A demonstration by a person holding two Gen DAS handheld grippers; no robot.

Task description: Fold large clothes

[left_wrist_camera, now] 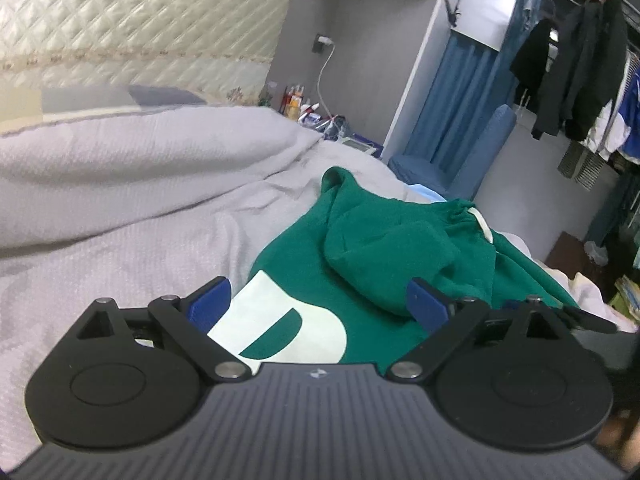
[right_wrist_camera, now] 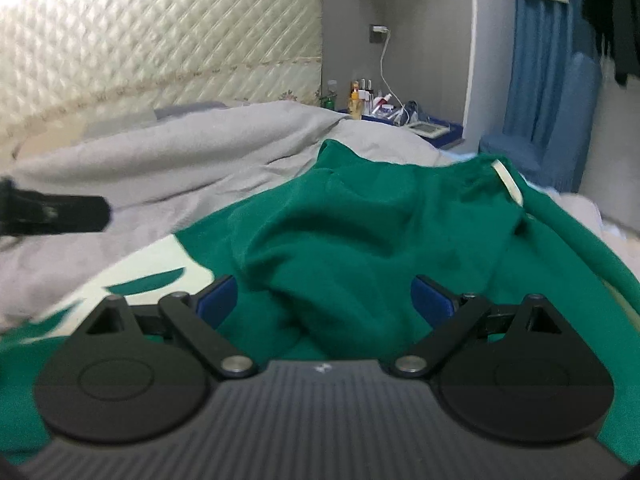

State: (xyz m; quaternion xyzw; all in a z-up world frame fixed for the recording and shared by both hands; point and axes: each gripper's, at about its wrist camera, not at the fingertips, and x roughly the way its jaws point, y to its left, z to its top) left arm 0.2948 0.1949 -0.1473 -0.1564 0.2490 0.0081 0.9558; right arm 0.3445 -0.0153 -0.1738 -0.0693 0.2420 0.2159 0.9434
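The green garment (left_wrist_camera: 372, 240) is only partly seen: each gripper's black body covers its near part, and in the right wrist view it runs off the left and right edges. Its white print (left_wrist_camera: 280, 320) is cut short by the left gripper (left_wrist_camera: 318, 304), so the letter cannot be read for sure. The small bottles (right_wrist_camera: 360, 96) on the bedside stand are too small to tell apart. A dark blurred bar (right_wrist_camera: 56, 216) enters from the left edge; what it is stays unclear.
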